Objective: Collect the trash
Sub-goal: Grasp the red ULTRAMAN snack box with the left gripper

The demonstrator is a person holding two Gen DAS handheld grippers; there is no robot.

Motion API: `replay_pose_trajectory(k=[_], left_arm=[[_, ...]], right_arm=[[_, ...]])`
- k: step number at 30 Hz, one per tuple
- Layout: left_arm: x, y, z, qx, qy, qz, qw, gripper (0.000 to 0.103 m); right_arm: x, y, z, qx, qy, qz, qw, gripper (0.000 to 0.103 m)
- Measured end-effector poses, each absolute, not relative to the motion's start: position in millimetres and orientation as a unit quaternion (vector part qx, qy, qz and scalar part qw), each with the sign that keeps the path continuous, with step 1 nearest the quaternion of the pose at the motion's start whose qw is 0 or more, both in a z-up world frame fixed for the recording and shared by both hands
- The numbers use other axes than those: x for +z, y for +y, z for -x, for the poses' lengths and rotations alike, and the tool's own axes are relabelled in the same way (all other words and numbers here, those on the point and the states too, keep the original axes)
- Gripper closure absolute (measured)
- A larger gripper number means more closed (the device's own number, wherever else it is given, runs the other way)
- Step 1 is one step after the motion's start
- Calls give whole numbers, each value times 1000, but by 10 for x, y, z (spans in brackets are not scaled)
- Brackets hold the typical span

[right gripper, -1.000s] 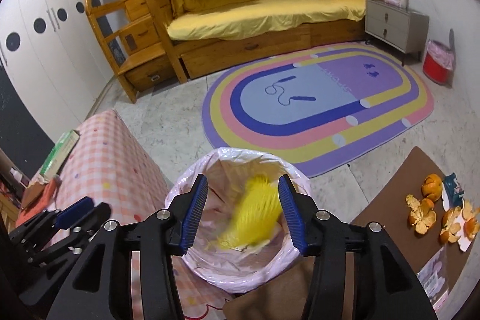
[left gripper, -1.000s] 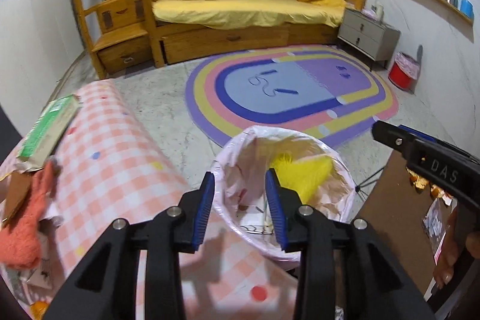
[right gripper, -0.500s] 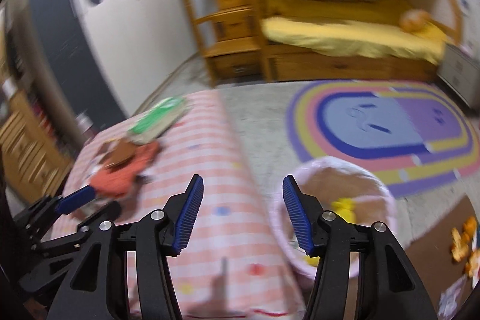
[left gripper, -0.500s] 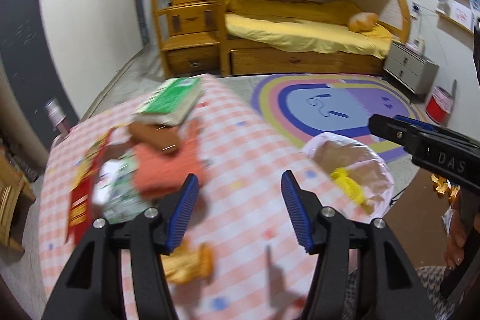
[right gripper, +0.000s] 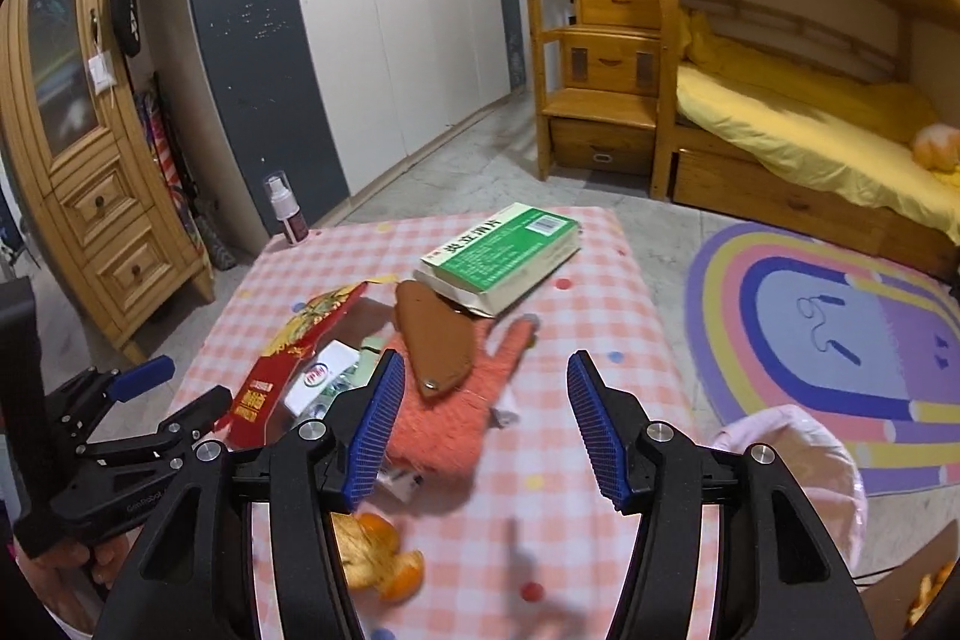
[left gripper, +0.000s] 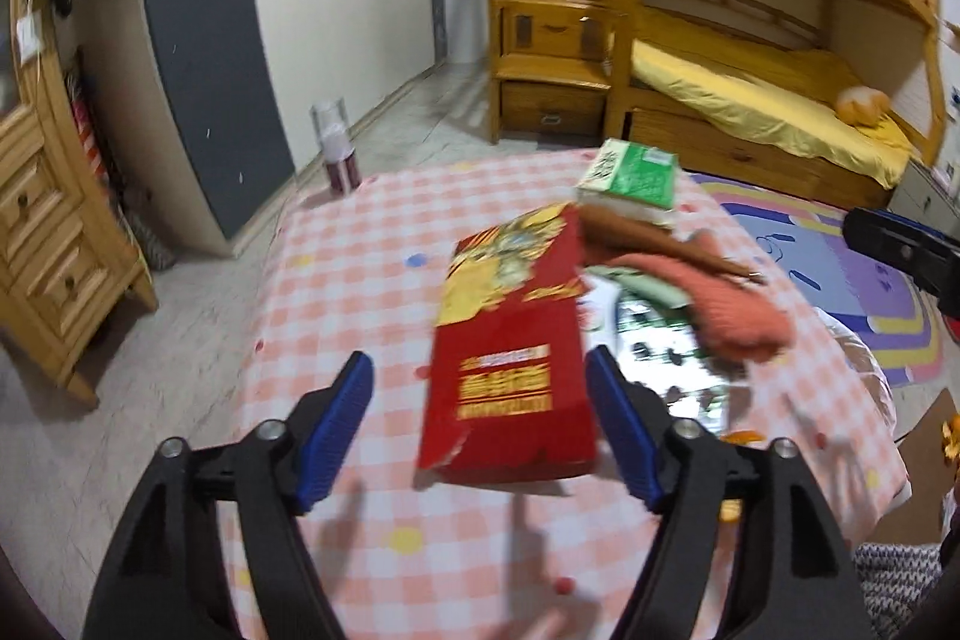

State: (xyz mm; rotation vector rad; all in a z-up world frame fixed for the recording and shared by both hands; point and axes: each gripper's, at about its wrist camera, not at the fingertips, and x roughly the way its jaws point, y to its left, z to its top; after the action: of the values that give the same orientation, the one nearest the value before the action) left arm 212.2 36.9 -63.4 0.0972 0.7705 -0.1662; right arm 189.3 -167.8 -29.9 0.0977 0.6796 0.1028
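Pink checked tablecloth (left gripper: 336,292) under left gripper (left gripper: 480,430), just widened, and right gripper (right gripper: 480,430), both spread, empty.

Glossy red cardboard box (left gripper: 510,358), fuzzy orange knit cloth (right gripper: 462,418) on a matt checked tablecloth (right gripper: 576,322); varnished wooden bunk bed (right gripper: 660,58).

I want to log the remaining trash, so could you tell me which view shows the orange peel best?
The right wrist view: the orange peel lies on the checked cloth near the camera, partly behind a finger. The left wrist view shows only a blurred orange sliver.
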Motion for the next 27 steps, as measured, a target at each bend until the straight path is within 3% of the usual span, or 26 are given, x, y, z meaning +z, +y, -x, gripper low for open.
replay_pose_trajectory(k=[3, 11, 21, 24, 25, 27], left_arm=[[-746, 440, -2223, -76, 394, -37, 915, 7], [-884, 254, -2320, -82, 410, -60, 907, 7], [-1099, 60, -2249, -85, 429, -124, 891, 37], [-1111, 47, -2277, -82, 421, -139, 892, 54], [-1108, 55, -2284, -80, 420, -141, 893, 66], [-1103, 105, -2296, -80, 426, -133, 892, 73]], right_arm=[[-373, -1639, -1931, 48, 336, -45, 939, 42], [-426, -1583, -1929, 29, 339, -11, 940, 38], [-455, -1659, -1869, 29, 341, -18, 940, 38], [-461, -1642, -1860, 35, 341, -17, 939, 38], [-464, -1637, -1856, 37, 341, -16, 939, 38], [-474, -1624, -1850, 38, 342, -13, 939, 38]])
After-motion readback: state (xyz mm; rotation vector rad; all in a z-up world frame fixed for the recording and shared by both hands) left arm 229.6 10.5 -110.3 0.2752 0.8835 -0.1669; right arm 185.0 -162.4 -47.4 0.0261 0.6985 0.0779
